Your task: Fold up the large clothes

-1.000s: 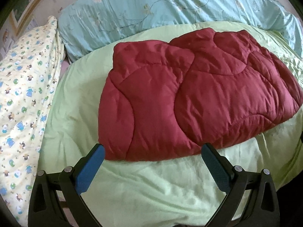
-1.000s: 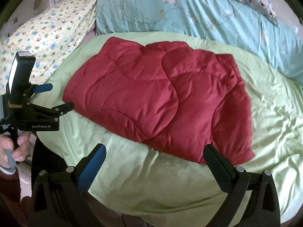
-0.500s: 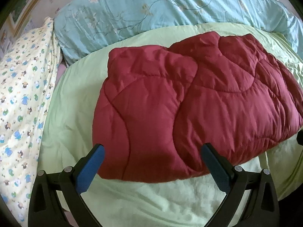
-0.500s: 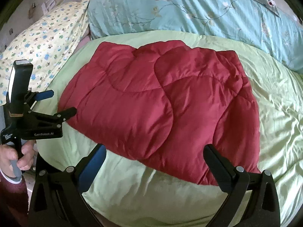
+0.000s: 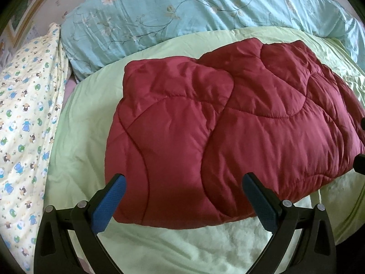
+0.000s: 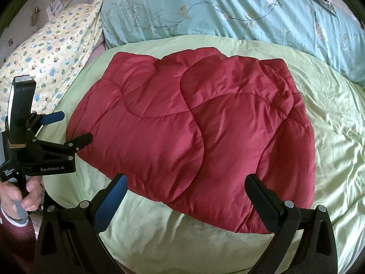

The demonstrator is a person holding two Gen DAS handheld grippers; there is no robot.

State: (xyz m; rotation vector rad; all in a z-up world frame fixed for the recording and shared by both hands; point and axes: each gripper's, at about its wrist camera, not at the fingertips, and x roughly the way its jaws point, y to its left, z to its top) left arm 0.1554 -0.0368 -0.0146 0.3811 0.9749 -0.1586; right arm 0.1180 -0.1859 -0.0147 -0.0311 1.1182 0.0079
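Note:
A dark red quilted jacket point(image 5: 228, 125) lies folded in a puffy bundle on a light green bedspread point(image 5: 75, 150). My left gripper point(image 5: 182, 182) stands open just above the bundle's near left edge, with nothing between its blue pads. In the right wrist view the same red jacket point(image 6: 194, 125) fills the middle. My right gripper point(image 6: 186, 182) is open over its near right edge, holding nothing. The left gripper point(image 6: 70, 127) also shows at the far left of that view, held by a person's hand point(image 6: 20, 196), its fingers spread by the jacket's left edge.
A teal flowered duvet point(image 5: 194, 11) is bunched along the back of the bed. A yellow pillow with small animal prints point(image 5: 25, 114) lies at the left. The bed's near edge point(image 6: 159, 258) runs below my right gripper. Bare green bedspread point(image 6: 337, 137) stretches to the right.
Both grippers have moved forward toward the jacket, which now looks larger and reaches between the fingers in each view. Both stay open. The jacket has not shifted.

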